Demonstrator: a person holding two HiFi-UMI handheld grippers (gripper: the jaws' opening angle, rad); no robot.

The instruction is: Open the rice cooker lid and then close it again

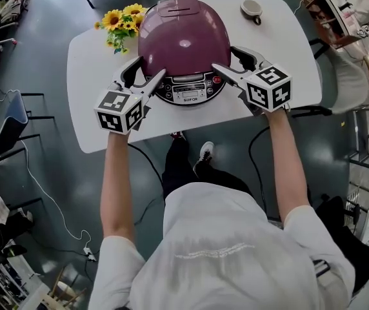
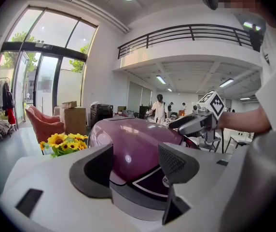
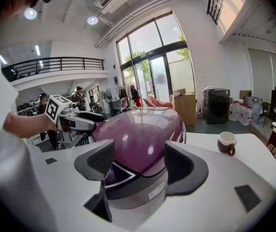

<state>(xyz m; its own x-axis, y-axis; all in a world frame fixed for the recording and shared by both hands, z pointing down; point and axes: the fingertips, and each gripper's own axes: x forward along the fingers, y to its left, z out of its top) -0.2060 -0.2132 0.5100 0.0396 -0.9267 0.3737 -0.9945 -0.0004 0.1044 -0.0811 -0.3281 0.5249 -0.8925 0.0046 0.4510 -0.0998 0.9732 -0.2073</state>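
Both tools are in at the front of the glossy plum-purple domed rice cooker (image 1: 183, 41), which sits mid-table with its lid (image 3: 140, 134) down flat. The left gripper (image 1: 149, 70) has its jaws apart, straddling the cooker's front-left shoulder. The right gripper (image 1: 224, 58) mirrors it at the front-right, jaws also apart and clamped on nothing. The trouble spot is that dome: it is smooth, curved and shiny, so hard jaws closing on it would likely skate off rather than bite. A squeeze from both sides could also shove the whole pot back across the slick white rounded table (image 1: 88, 63). The lid most likely needs its latch released, and a jaw tip that strays onto the oval silver-and-black control panel (image 1: 186, 90) might press the small red button (image 1: 217, 79) instead (whether either jaw already touches the housing cannot be told). The dark ribbed pads (image 2: 174, 161) look rubbery, which should help on the matte grey lower band. Off to the sides wait a soft bunch of yellow sunflowers (image 1: 121, 21) and a small brown-and-white ceramic cup (image 1: 251, 8), both near enough to be knocked over if the cooker slides.
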